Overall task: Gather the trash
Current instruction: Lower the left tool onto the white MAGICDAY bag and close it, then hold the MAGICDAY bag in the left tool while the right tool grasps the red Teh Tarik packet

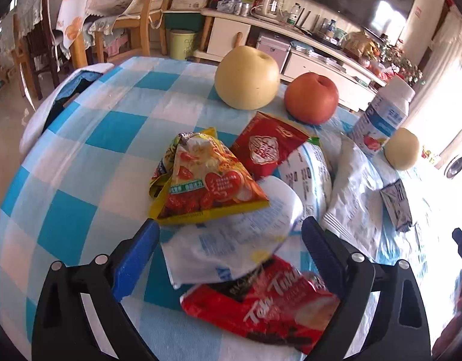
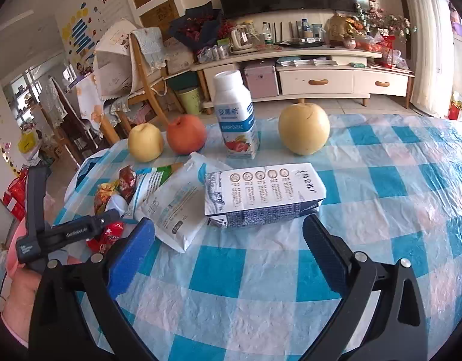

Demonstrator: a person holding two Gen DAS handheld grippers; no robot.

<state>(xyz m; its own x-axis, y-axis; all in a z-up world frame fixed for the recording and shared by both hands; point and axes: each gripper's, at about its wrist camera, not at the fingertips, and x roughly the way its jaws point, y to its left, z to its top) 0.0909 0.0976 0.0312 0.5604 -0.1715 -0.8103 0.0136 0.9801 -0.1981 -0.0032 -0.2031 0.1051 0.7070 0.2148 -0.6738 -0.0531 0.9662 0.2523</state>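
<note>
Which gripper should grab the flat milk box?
Probably the right gripper: it is open with the milk box lying straight ahead. The left gripper faces the wrapper pile instead.

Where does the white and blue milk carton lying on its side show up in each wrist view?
Left wrist view: the milk carton is at the right edge, small, past the white wrappers and below the small yellow pear.
Right wrist view: it lies centre frame, just ahead of the open right gripper.
Shared landmark: the upright yogurt bottle, standing behind the carton in both views.
</note>
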